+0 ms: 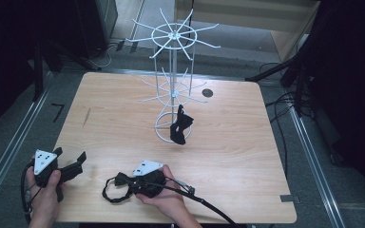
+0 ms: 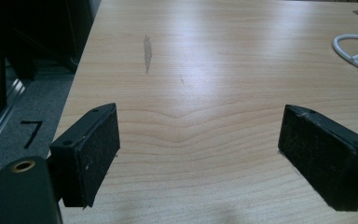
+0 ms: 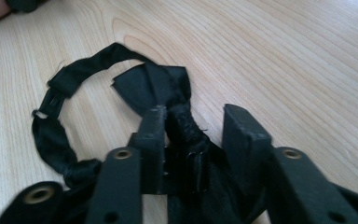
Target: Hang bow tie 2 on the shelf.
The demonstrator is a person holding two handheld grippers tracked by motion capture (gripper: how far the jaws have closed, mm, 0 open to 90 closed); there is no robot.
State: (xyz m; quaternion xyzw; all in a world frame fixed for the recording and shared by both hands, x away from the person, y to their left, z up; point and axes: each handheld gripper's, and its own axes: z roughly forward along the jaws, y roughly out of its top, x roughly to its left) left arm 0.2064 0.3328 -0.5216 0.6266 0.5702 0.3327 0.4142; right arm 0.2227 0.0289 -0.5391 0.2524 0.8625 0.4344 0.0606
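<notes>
One bow tie [image 1: 179, 126] already hangs on the wire rack [image 1: 173, 71]; our right gripper [image 3: 191, 126] straddles the second bow tie [image 3: 151, 86], not clamped; left gripper [image 2: 200, 144] released.

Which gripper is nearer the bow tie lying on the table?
Right. The right gripper has the bow tie between its jaws; the left gripper sits apart to its left, jaws open over bare table.

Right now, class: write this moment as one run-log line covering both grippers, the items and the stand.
left gripper: open, idle on table | right gripper: around bow tie, gap beside one pad | second bow tie: hanging on wire stand
</notes>
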